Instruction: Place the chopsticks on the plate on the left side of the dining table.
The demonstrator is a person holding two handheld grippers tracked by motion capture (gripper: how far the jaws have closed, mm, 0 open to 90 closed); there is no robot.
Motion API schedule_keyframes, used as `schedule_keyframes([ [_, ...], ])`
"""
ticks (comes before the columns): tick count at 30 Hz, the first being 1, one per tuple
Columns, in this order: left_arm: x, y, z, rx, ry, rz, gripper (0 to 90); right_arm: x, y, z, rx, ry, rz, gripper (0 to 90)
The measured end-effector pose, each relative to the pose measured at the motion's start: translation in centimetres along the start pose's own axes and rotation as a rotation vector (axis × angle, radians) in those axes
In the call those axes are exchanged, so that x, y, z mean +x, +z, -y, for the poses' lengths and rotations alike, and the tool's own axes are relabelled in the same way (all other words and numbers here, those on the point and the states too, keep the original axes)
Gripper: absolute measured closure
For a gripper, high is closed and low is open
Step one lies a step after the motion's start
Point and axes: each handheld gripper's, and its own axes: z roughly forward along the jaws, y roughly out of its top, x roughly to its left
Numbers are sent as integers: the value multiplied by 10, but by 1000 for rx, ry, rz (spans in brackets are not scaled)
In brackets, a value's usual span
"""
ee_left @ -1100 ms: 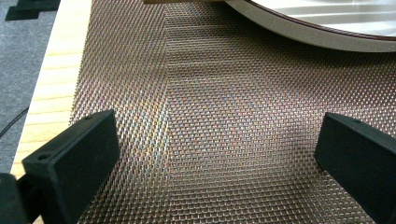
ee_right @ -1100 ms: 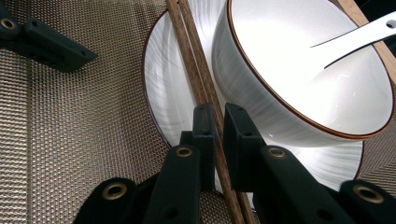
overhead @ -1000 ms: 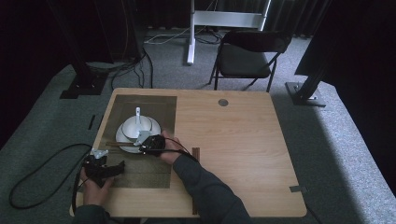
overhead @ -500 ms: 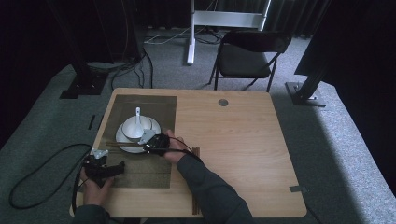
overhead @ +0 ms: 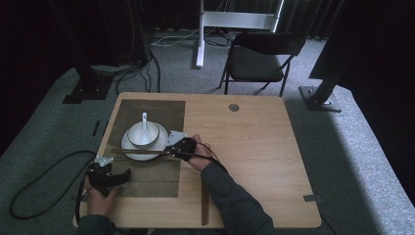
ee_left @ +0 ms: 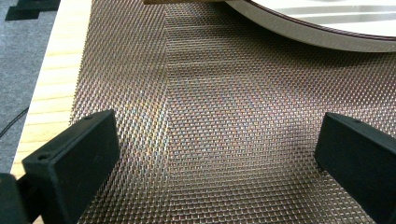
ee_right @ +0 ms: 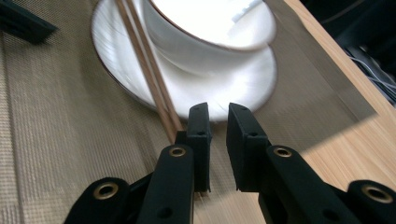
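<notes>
A white bowl [overhead: 151,138] with a white spoon [overhead: 144,119] stands on a white plate [overhead: 126,146] on a woven mat [overhead: 151,181]. A pair of wooden chopsticks [overhead: 134,152] lies across the plate's near rim. My right gripper [overhead: 170,147] is just right of the plate. Its jaws [ee_right: 218,112] have just been opening to a narrow gap with nothing between them, and the chopsticks [ee_right: 144,60] lie just left of the left jaw. My left gripper [overhead: 118,171] rests low over the mat [ee_left: 210,93] at the front left, open wide and holding nothing, with the plate's rim [ee_left: 327,32] ahead.
A second pair of chopsticks [overhead: 205,208] lies on the bare wood near the front edge, beside the right forearm. A round grommet [overhead: 234,107] sits at the table's far side. A folding chair [overhead: 257,58] stands beyond the table. A cable [overhead: 39,181] loops on the floor at left.
My right gripper has drawn back to the right, away from the plate, while the chopsticks stay lying across the rim. The left gripper has kept still.
</notes>
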Motion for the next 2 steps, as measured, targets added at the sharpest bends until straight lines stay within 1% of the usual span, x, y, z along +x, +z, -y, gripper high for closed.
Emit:
schedule_keyframes([
  [1, 0, 0, 0, 0, 0, 0, 2, 0, 0, 0, 0, 0, 0, 792],
  [2, 0, 0, 0, 0, 0, 0, 2, -8, -11, 12, 7, 31, 26, 780],
])
